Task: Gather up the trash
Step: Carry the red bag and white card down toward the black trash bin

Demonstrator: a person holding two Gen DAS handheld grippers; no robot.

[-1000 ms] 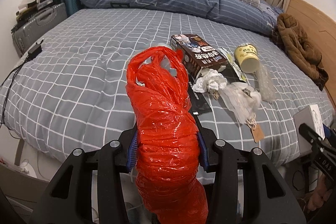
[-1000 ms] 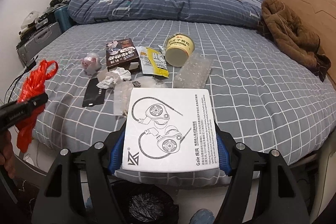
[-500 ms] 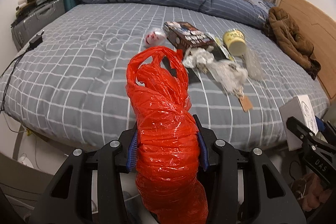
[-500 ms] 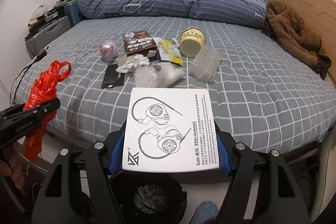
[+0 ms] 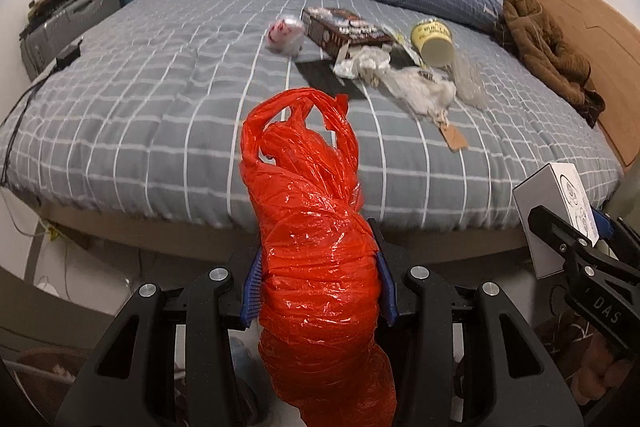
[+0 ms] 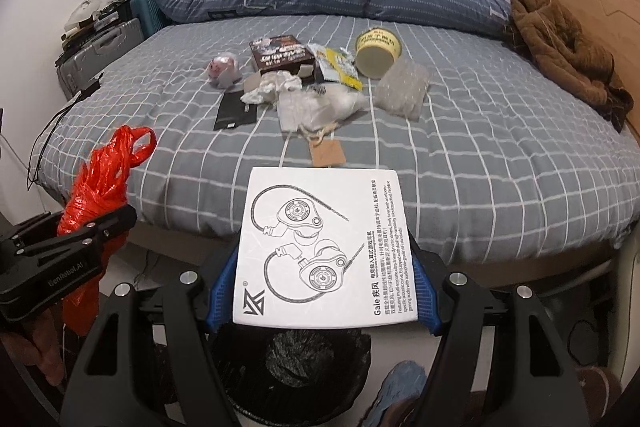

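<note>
Below the near edge of the bed [image 6: 500,163], both grippers now hang clear of the mattress, where a second ago they were over it; the load is judged on its way to disposal.

Item 1, left: left gripper [image 5: 318,291], clamped on a crumpled red plastic bag [image 5: 316,235]. Bag stands upright between the blue pads, handles loose at top, tail hanging below the jaws. Since a second ago the bed has dropped away in this view; the grip is unchanged.

Item 2, centre: black-lined bin [image 6: 292,367], directly beneath the right gripper, mouth partly hidden by the box. It has come further into view over the last second, which suggests the drop is near.

Item 3, right: right gripper [image 6: 320,291], closed on a white earphone box [image 6: 320,247], held flat, printed face up, over the bin.

Item 4, remaining on the bed, left to right: pink-and-clear wrapper [image 6: 224,69], black sachet [image 6: 234,111], brown carton [image 6: 282,53], crumpled tissue [image 6: 272,89], clear bags with tag [image 6: 320,111], yellow packet [image 6: 340,69], yellow cup [image 6: 378,53], bubble wrap [image 6: 402,89]. All well apart from both grippers.

Clearances: open air between bed edge and bin; a shoe, probably, lies just right of the bin, so the floor is tight there. Left gripper sits beside, not above, the bin.
</note>
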